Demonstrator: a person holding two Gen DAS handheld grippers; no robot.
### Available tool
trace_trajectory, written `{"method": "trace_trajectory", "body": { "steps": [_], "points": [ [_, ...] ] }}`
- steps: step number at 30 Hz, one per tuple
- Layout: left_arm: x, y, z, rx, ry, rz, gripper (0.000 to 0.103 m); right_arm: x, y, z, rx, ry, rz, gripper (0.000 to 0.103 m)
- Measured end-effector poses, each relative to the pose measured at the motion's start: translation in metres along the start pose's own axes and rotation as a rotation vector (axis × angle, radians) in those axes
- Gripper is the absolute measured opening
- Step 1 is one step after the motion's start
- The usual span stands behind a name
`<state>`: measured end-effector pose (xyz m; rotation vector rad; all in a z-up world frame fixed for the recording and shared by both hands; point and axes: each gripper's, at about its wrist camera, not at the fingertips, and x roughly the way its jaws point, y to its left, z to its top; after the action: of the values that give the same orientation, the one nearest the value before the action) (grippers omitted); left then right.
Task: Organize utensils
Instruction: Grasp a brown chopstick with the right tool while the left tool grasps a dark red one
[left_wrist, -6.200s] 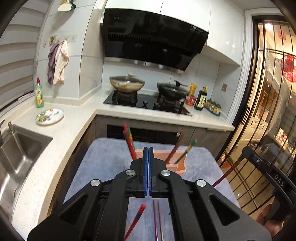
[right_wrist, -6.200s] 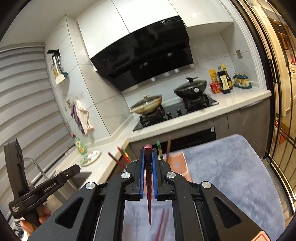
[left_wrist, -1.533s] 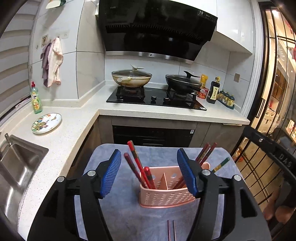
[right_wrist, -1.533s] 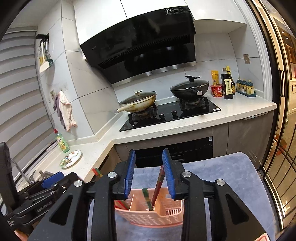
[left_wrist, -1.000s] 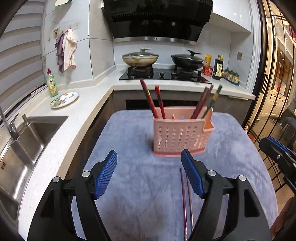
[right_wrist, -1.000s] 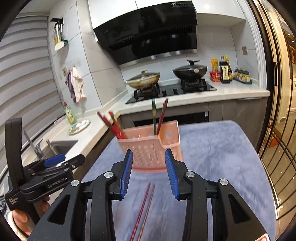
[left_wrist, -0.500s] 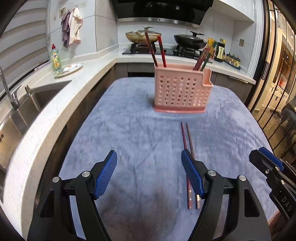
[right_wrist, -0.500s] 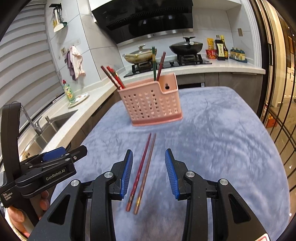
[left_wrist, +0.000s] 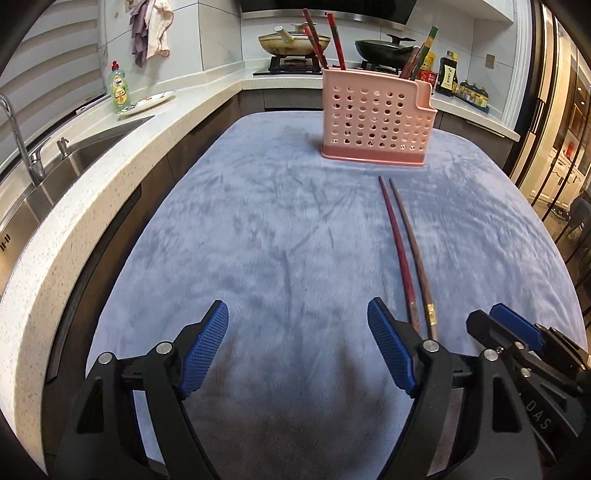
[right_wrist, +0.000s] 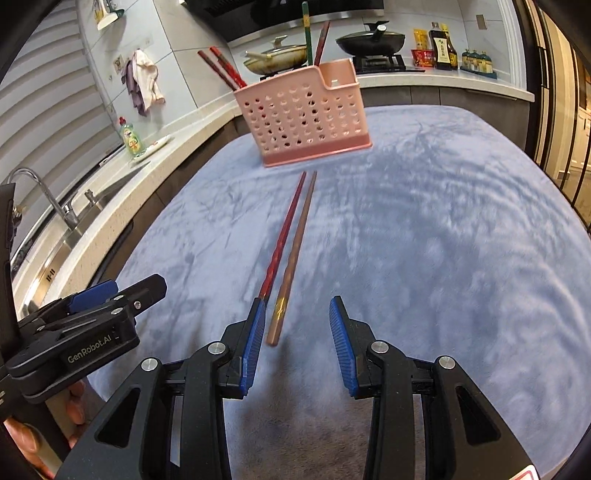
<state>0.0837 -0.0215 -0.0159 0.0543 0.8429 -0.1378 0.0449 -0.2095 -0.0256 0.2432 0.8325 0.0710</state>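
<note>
Right wrist: chopsticks (right_wrist: 291, 243) nearer now.

The red chopstick's (right_wrist: 281, 240) near end is hidden behind the right gripper's (right_wrist: 297, 345) left fingers (right_wrist: 254, 338).

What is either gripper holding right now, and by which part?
Nothing. The left gripper and right gripper are both open and empty; the red chopstick and brown chopstick lie loose on the cloth.
</note>
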Motion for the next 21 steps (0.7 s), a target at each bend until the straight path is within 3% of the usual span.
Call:
{"method": "trace_trajectory", "body": {
  "steps": [10,21],
  "points": [
    [0.002,0.014,-0.012,-0.022,0.013,0.023,0.077,0.024,0.013,-0.007,-0.036,0.02,-0.04,0.034],
    [0.002,0.015,-0.012,-0.019,0.01,0.028,0.08,0.04,0.014,-0.014,-0.067,0.027,-0.09,0.013]
  ]
}}
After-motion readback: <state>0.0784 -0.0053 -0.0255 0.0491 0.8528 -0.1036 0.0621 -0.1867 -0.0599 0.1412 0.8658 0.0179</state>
